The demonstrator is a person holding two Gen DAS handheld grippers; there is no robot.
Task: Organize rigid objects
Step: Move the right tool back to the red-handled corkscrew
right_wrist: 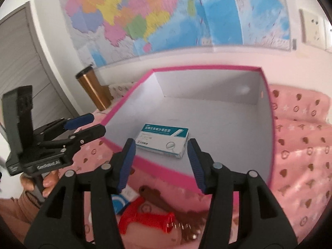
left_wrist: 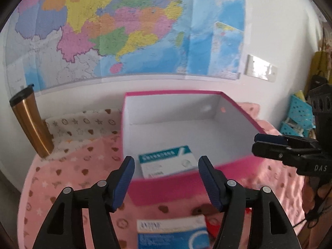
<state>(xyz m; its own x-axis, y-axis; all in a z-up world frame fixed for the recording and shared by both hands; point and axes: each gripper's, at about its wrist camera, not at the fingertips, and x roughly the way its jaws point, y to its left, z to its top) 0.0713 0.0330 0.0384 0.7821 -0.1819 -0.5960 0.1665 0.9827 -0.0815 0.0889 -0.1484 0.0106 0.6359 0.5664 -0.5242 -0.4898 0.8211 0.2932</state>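
Medicine carton [right_wrist: 164,143] inside open box [right_wrist: 207,70], tumbler [right_wrist: 93,89] to its left

Right gripper [left_wrist: 257,145] body: white letters "DAS".
Left gripper [right_wrist: 91,124] base: pale lettering, blurred, not legible.
Medicine box [right_wrist: 164,143]: teal band of Chinese characters, too soft to read.

The pink box [left_wrist: 186,137] looks like cardboard, matt white inside with a smooth pink outer face. The medicine carton [right_wrist: 164,141] lying in it is thin printed card with a slight sheen. Under everything lies a pink cloth [right_wrist: 296,145], soft and fuzzy, dimpled near the desk's right edge. The tumbler [left_wrist: 31,122] at the far left corner has a brushed, coppery metal body and a black plastic lid. Each tool, left tool [left_wrist: 166,178] and right tool [right_wrist: 161,164], is matt black plastic with ribbed blue rubbery pads [left_wrist: 124,180]. The red clip [right_wrist: 149,220] is glossy translucent plastic. The wall map [left_wrist: 124,27] is creased paper.
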